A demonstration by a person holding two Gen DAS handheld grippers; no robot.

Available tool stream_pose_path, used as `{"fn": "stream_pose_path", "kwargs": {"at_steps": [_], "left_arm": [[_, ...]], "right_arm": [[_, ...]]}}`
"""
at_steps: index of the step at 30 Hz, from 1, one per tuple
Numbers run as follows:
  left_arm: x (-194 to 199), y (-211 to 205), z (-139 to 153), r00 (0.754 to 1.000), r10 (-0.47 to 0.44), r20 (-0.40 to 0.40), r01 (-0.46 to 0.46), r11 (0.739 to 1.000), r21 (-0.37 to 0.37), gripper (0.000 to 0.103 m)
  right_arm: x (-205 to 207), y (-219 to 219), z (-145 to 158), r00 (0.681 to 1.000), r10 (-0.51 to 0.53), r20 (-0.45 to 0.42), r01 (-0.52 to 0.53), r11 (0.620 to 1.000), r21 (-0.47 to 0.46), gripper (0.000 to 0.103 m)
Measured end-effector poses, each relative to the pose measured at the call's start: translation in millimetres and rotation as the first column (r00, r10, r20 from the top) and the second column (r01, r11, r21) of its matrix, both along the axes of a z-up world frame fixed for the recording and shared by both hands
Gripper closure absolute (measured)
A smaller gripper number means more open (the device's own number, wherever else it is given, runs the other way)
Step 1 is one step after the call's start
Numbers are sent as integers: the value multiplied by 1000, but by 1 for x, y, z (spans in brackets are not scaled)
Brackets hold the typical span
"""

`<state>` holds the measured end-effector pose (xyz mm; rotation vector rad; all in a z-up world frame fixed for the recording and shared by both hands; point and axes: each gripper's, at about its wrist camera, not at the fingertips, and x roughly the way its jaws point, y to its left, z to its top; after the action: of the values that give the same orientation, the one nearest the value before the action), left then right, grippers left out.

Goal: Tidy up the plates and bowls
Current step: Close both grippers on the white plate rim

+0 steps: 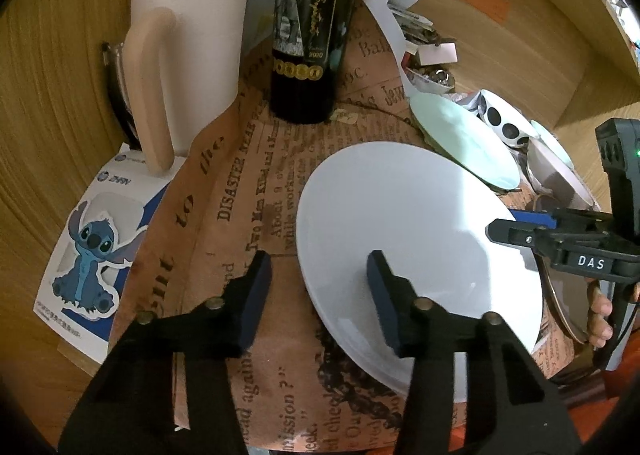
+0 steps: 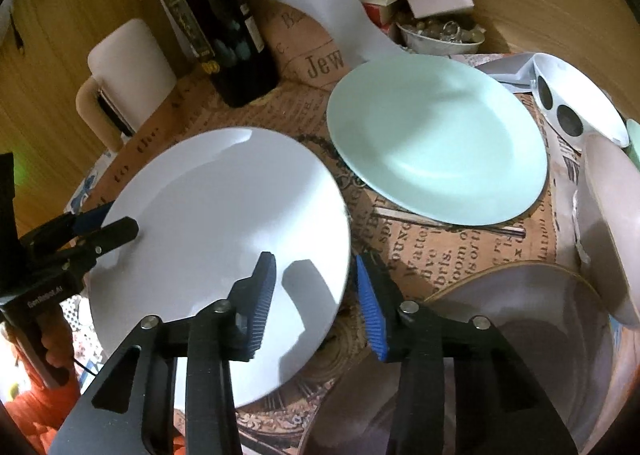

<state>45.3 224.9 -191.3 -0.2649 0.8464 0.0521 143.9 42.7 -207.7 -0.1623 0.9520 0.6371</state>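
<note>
At the worktop's left edge lies a sticker sheet (image 1: 86, 251) with a blue cartoon creature; its small print is too small to read. Behind it stands a tall cream mug (image 1: 188, 51), matte and smooth, with a long loop handle. The newsprint-patterned cloth (image 1: 240, 183) covering the worktop is tan with dark lettering; "DISASTER" and "Jew" can be read. Toward the back edge a dark wine bottle (image 1: 310, 31) carries a black label with gold script and "2020".

The left gripper (image 1: 318, 295) is wide open, holding nothing; one blue pad sits over the cloth, the other over the white plate (image 1: 416, 239). That plate is round, glossy and shallow, near the worktop's front edge. The right gripper (image 2: 316, 303) is also spread and empty, straddling the white plate's right rim, one ribbed blue pad above the plate and one past it; its body reads "DAS" in the left wrist view.

Just behind lies a pale mint plate (image 2: 436, 139), smooth and glossy, close to the white one. At the front right corner is a gold-rimmed bowl (image 2: 520, 319), beside a white dish with black dots (image 2: 576, 99).
</note>
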Motion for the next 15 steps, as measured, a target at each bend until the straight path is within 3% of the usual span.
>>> {"fn": "stream_pose_path", "kwargs": {"at_steps": [6,15], "left_arm": [[-1,-2,0,1000,-26,5,27,999,-25,74],[-1,-4,0,999,-32,0,32,999,-20,74]], "right_arm": [[-1,4,-1,1000,7,23,-6,1000,-18,68],[-2,5,-2,999,12,45,-11,1000,-21,69]]}}
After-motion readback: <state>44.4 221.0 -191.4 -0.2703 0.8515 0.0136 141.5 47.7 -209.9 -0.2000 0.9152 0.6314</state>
